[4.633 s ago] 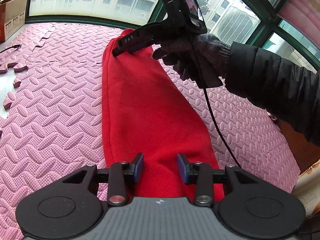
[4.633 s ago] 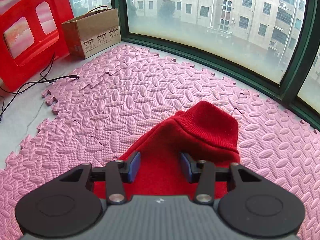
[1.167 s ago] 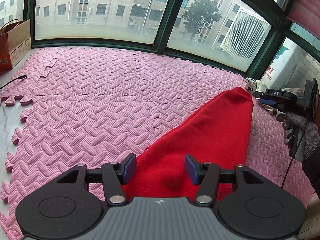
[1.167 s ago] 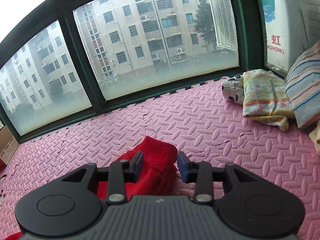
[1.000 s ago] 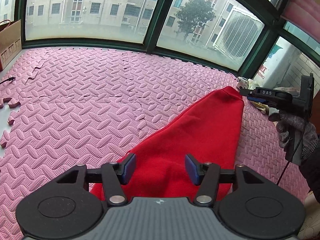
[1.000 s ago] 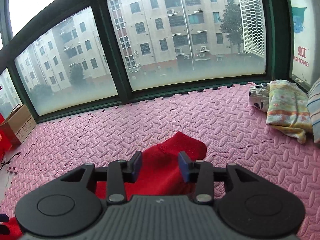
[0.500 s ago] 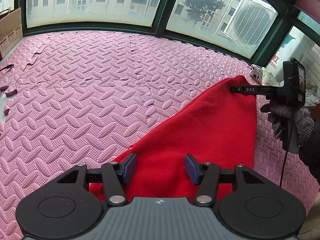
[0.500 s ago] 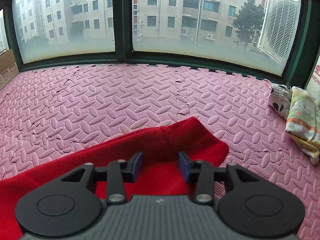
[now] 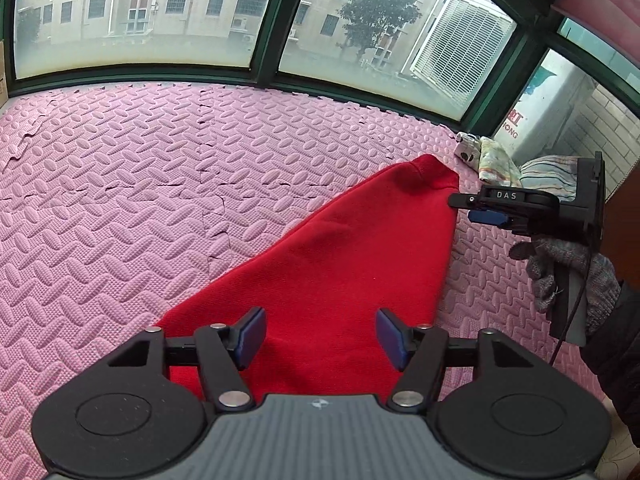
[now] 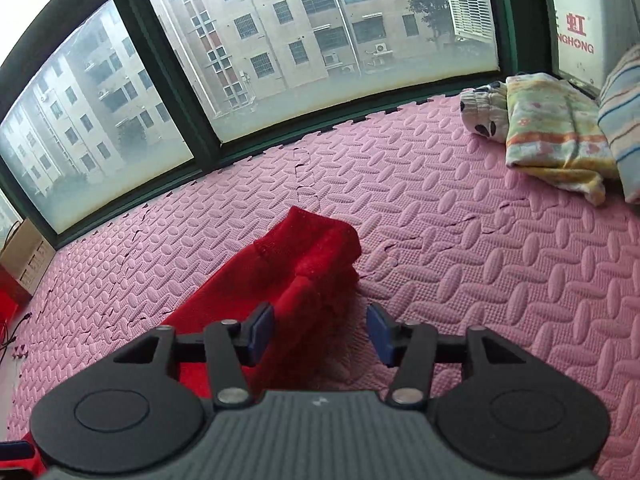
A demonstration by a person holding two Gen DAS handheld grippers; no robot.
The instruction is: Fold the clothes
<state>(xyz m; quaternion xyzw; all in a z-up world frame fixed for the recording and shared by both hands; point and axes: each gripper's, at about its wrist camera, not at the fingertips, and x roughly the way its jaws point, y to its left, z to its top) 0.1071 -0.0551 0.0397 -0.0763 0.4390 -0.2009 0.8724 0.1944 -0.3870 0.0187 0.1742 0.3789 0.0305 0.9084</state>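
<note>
A red knit garment (image 9: pixel 340 264) lies folded lengthwise on the pink foam mat (image 9: pixel 120 184), running from under my left gripper to its ribbed end at the far right. My left gripper (image 9: pixel 320 336) is open over the near end, holding nothing. In the left wrist view my right gripper (image 9: pixel 472 208) hovers just beside the far ribbed corner, apart from the cloth. In the right wrist view the right gripper (image 10: pixel 320 336) is open, with the ribbed cuff (image 10: pixel 316 240) lying flat just ahead and left of it.
A pile of folded patterned clothes (image 10: pixel 548 136) and a striped cloth (image 10: pixel 620 120) lie at the far right by the window. A cardboard box (image 10: pixel 24 252) stands at the far left. Green window frames (image 9: pixel 272 76) bound the mat's far edge.
Both grippers have let go of the garment, which now lies flat. The right gripper has pulled back to the right, off the ribbed end. The left gripper's jaws stand wider.
</note>
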